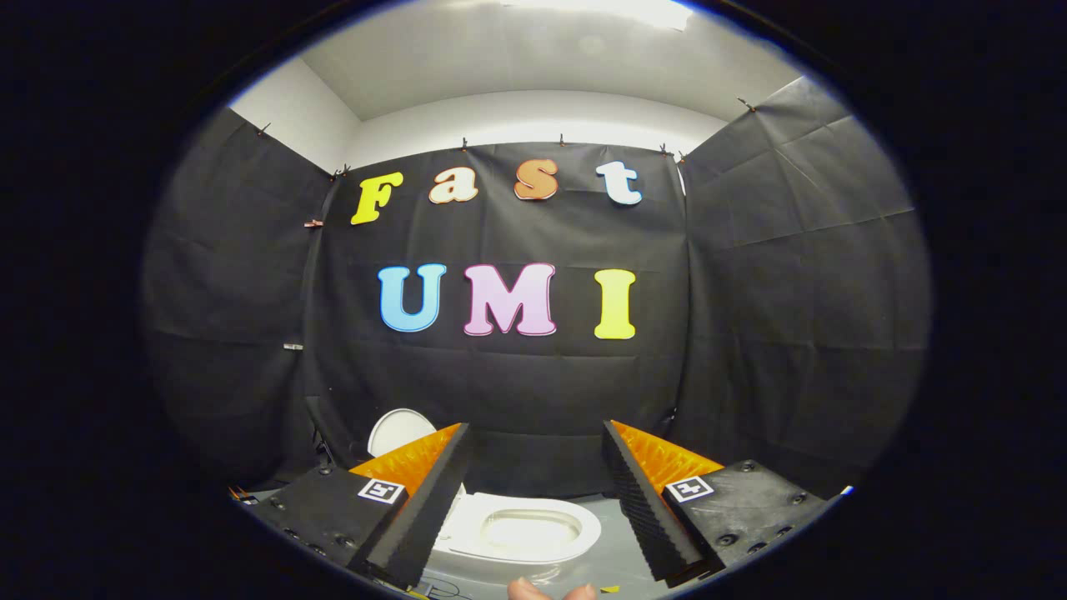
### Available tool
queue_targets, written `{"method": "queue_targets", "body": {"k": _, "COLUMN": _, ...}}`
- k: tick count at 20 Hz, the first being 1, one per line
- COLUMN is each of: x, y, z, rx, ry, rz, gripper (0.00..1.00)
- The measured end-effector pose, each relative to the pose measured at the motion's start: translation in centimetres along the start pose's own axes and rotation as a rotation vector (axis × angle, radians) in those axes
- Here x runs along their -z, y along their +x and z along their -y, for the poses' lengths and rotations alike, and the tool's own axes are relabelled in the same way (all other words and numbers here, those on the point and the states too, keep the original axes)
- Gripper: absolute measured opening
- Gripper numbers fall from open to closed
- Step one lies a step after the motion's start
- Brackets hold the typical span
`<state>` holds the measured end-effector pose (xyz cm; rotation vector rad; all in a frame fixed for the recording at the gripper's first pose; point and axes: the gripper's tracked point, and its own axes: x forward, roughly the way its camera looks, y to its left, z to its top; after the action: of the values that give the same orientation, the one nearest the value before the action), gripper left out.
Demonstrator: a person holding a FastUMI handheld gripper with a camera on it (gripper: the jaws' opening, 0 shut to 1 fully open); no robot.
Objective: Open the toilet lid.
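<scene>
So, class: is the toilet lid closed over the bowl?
No: the lid stands raised behind the open bowl, which lies between the spread fingers of the open tool.

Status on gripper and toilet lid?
Gripper open, holding nothing. Toilet between the fingers, below; lid already up. Fingertips of a hand nearest the camera.

White toilet (517,529) sits low between the spread fingers, its lid (398,431) raised upright, bowl open and showing.
</scene>
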<state>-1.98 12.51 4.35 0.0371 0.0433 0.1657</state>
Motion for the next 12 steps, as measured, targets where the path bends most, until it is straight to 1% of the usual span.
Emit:
{"method": "queue_targets", "body": {"k": 2, "x": 0.1, "y": -0.7, "z": 2.3, "rx": 0.023, "ry": 0.003, "rz": 0.005, "gripper": 0.98}}
{"method": "queue_targets", "body": {"k": 5, "x": 0.6, "y": -1.4, "z": 5.6, "rx": 0.066, "ry": 0.052, "rz": 0.005, "gripper": 0.98}}
{"method": "queue_targets", "body": {"k": 12, "x": 1.8, "y": -2.7, "z": 10.0, "rx": 0.092, "ry": 0.057, "rz": 0.024, "gripper": 0.98}}
